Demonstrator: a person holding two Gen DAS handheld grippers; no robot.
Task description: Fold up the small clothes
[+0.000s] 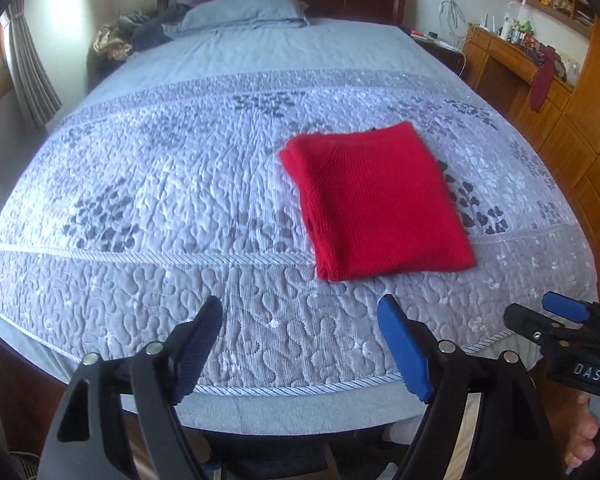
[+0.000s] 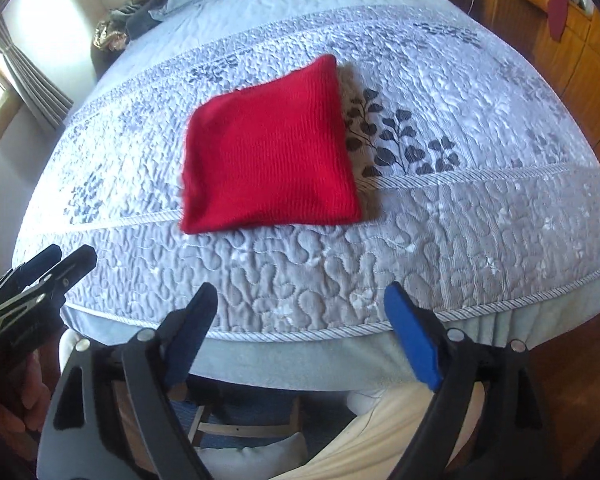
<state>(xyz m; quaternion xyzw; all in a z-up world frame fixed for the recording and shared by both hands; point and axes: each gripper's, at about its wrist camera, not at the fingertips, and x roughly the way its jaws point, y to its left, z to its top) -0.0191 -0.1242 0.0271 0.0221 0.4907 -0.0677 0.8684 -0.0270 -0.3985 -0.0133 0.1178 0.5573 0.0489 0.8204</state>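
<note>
A red knitted garment [image 1: 376, 200] lies folded into a neat rectangle on the quilted grey-blue bedspread [image 1: 180, 184], right of centre; it also shows in the right wrist view [image 2: 268, 148]. My left gripper [image 1: 302, 320] is open and empty, held over the bed's near edge, short of the garment. My right gripper [image 2: 300, 308] is open and empty, also at the near edge, below the garment. The right gripper shows at the right edge of the left wrist view [image 1: 560, 316], and the left gripper at the left edge of the right wrist view [image 2: 52, 268].
A pillow [image 1: 244, 10] and a pile of dark clothes [image 1: 140, 34] lie at the headboard end. Wooden cabinets [image 1: 560, 120] run along the right side. A curtained window [image 1: 24, 68] is at the left. The bed's front edge [image 2: 300, 336] is just ahead of both grippers.
</note>
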